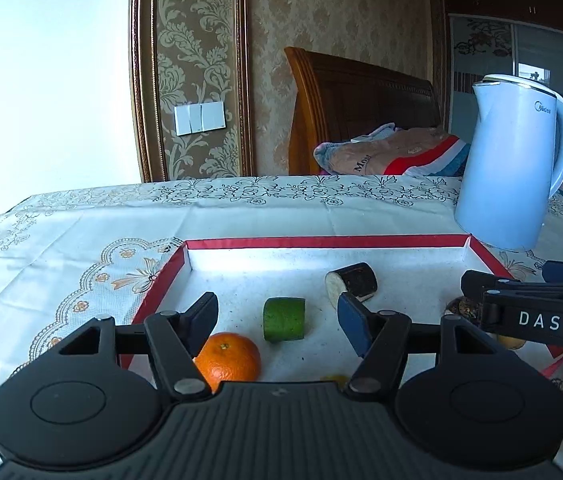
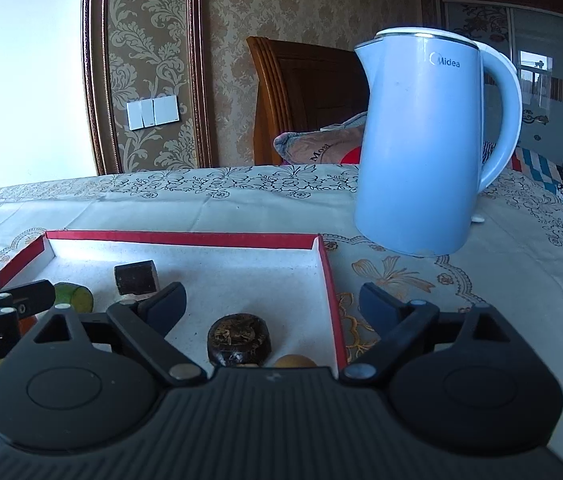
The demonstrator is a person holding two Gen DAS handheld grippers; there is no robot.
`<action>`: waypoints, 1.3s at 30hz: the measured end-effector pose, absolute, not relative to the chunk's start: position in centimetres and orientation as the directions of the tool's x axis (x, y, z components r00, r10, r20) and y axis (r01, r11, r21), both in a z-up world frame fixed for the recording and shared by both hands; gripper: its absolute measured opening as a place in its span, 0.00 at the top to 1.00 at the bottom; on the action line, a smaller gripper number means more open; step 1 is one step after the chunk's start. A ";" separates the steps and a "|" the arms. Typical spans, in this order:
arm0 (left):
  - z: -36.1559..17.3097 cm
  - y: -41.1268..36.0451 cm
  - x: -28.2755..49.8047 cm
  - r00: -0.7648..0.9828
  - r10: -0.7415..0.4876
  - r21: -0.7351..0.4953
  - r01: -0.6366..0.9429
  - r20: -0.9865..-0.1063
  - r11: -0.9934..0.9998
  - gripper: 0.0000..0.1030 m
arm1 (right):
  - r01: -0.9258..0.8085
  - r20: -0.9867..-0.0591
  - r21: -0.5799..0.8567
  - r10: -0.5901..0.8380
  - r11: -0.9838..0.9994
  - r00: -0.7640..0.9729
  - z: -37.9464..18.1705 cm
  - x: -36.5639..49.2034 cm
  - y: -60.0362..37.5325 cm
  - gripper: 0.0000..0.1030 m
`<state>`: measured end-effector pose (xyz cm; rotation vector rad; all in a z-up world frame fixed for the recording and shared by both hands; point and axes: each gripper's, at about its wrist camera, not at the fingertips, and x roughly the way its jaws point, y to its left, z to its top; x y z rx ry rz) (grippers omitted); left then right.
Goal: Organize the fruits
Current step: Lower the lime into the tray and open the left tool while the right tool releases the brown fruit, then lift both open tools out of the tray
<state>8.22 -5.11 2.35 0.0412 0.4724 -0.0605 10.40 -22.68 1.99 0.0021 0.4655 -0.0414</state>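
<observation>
Left gripper (image 1: 277, 322) jaws partly open over the orange (image 1: 227, 361), holding nothing, right gripper (image 2: 272, 306) jaws wide, empty, above the red-rimmed tray (image 2: 329, 276).

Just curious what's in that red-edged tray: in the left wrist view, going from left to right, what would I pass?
Orange → green cut piece → dark-skinned cut chunk → the other hand-held gripper reaching in from the right edge, with a light blue kettle standing behind the tray's far right corner.
</observation>
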 end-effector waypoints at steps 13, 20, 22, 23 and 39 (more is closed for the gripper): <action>1.5 -0.4 4.9 0.849 -0.072 -0.103 0.021 -0.524 0.994 0.36 | -0.022 -0.427 0.008 0.024 1.000 0.904 1.6 5.1 -22.1 0.07; 1.1 0.1 3.3 0.859 -0.065 -0.083 0.026 -0.508 0.996 0.36 | -0.066 -0.434 0.046 0.080 0.997 0.897 1.3 2.4 -22.0 0.07; 1.0 0.5 3.0 0.861 -0.061 -0.091 0.017 -0.505 0.996 0.36 | -0.093 -0.430 0.050 0.106 0.994 0.896 1.3 1.5 -21.7 0.06; 1.0 0.7 3.0 0.860 -0.057 -0.094 0.011 -0.507 0.996 0.35 | -0.108 -0.434 0.046 0.118 0.993 0.893 1.3 1.3 -21.4 0.06; 1.1 0.4 2.8 0.874 -0.027 -0.054 0.001 -0.485 0.999 0.33 | -0.206 -0.503 0.018 0.187 0.978 0.844 0.4 0.7 -18.1 0.05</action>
